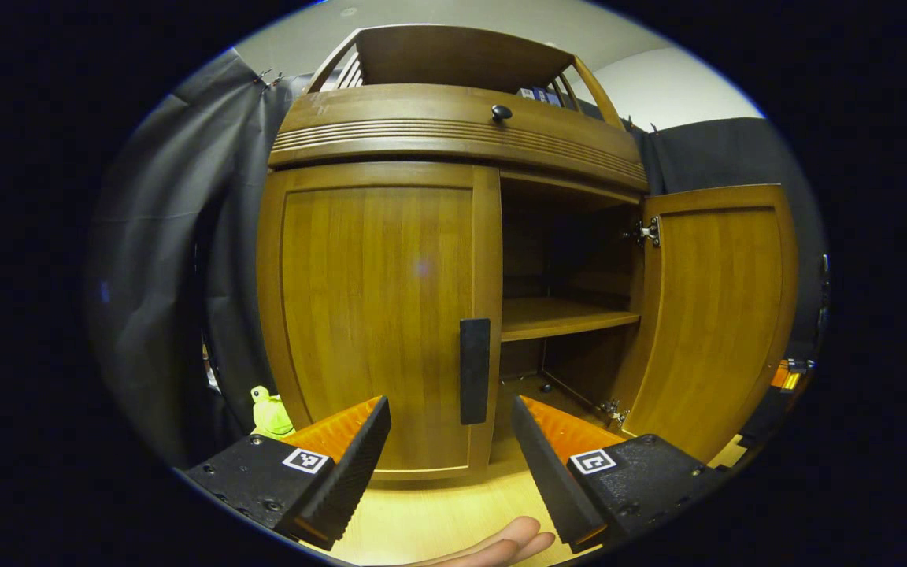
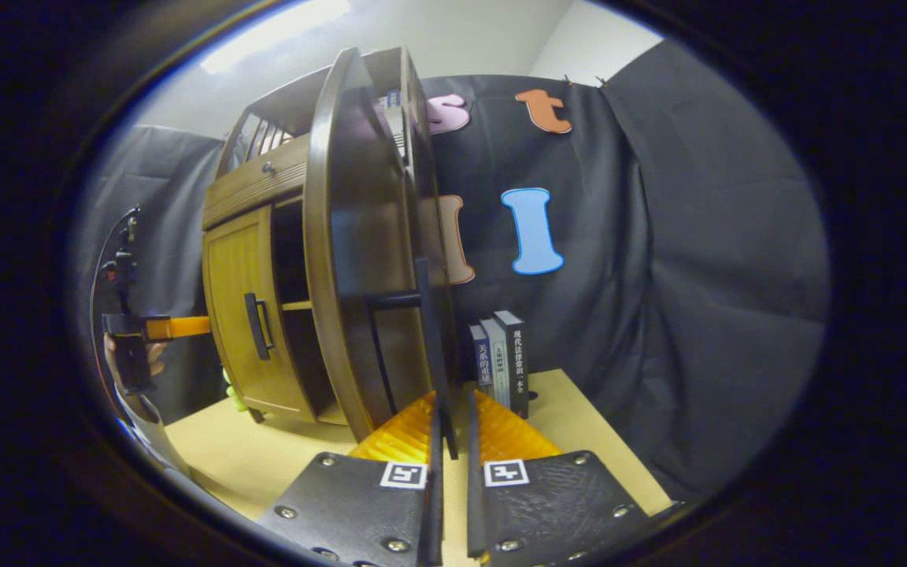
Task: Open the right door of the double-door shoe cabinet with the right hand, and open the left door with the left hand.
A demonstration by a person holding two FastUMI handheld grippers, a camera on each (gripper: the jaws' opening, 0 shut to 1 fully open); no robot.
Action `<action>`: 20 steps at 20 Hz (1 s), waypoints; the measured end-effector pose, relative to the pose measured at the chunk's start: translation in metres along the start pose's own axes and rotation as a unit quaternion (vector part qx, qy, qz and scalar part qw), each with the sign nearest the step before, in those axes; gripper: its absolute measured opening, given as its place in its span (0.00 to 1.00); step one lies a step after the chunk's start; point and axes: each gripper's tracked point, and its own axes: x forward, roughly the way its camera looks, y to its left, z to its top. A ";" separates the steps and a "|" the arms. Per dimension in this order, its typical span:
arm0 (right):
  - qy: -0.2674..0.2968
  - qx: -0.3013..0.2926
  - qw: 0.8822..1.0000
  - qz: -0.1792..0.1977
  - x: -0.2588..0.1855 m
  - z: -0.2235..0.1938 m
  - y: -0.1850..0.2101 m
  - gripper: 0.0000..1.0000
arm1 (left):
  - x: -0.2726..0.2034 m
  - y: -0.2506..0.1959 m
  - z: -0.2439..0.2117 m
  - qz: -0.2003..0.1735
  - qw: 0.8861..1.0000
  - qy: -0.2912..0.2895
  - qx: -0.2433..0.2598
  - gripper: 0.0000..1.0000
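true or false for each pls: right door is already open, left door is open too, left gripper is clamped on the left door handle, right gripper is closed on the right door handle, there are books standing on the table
1. The right door is already open: true.
2. The left door is open too: false, it sits closed against the cabinet.
3. The left gripper is clamped on the left door handle: false, its fingers are spread apart, short of the handle.
4. The right gripper is closed on the right door handle: true.
5. Books stand on the table: true, beside the open door.

Black cloth (image 2: 697, 260) drapes the booth; pale wall (image 2: 461, 31) above.
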 end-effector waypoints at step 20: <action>-0.104 0.002 0.993 -0.047 -0.119 0.041 0.084 0.99 | 0.097 -0.018 0.013 0.031 0.989 -0.133 0.062 0.58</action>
